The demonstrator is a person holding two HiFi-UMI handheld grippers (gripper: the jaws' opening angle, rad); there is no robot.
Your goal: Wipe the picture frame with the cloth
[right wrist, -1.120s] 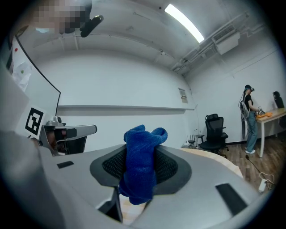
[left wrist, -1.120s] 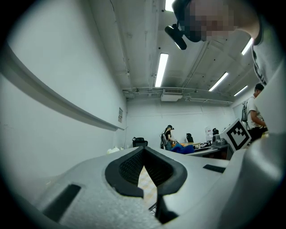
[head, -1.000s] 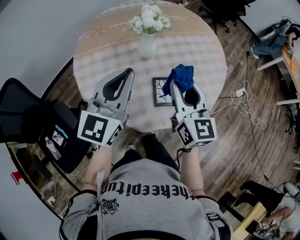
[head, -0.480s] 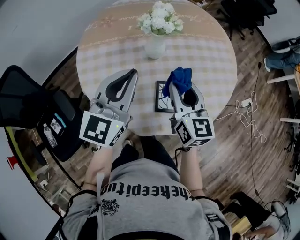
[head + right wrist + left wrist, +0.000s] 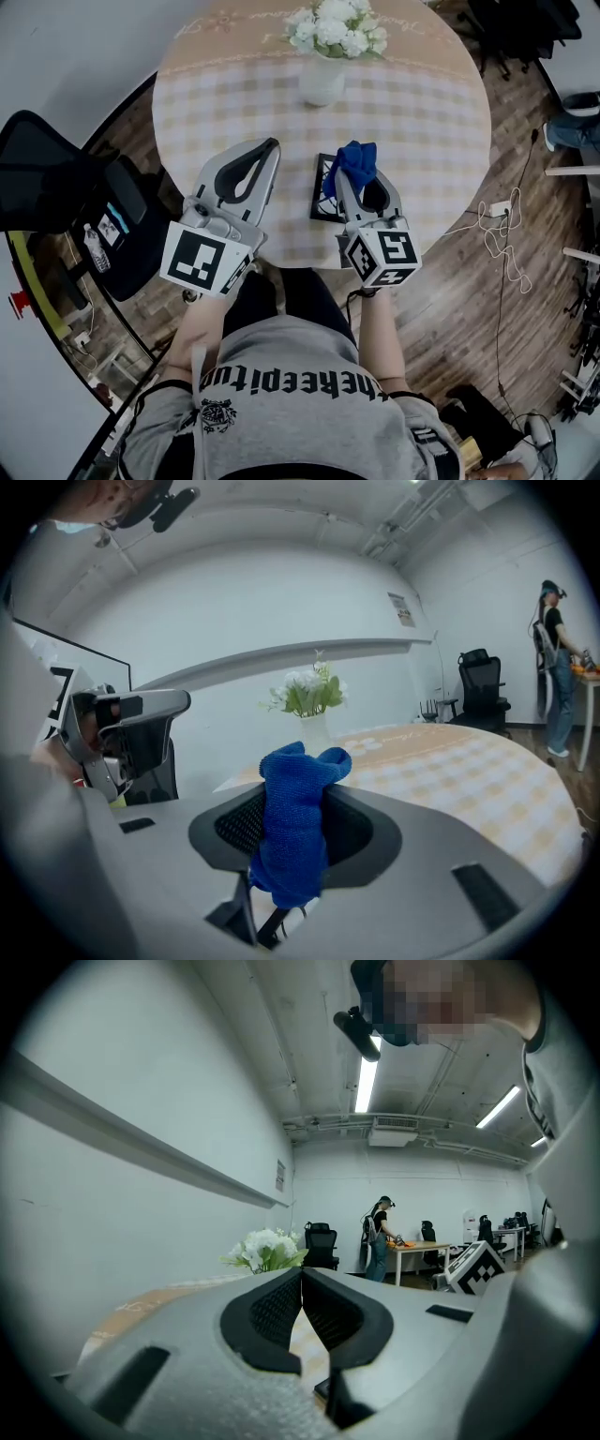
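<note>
— Where was the picture frame (image 5: 322, 198)?

— It lay flat on the round table (image 5: 422, 112), near the edge closest to the person. The right gripper (image 5: 349, 181) was over its right side and hid part of it.

— And the cloth (image 5: 357, 159)?

— It was blue and bunched up, pinched between the right gripper's fingers. One end stood up above the tips and the rest hung down between them. From above it sat over the top right corner of the frame. I couldn't tell whether it touched the glass.

— What about the left gripper (image 5: 271, 145)?

— Its fingers were pressed together with nothing between them. It was held over the table to the left of the frame, apart from it.

— Was anything else on the table?

— A white vase (image 5: 322, 82) of white flowers (image 5: 336, 23) stood farther back, well away from the frame. A black chair (image 5: 42, 178) stood on the floor to the left.
</note>
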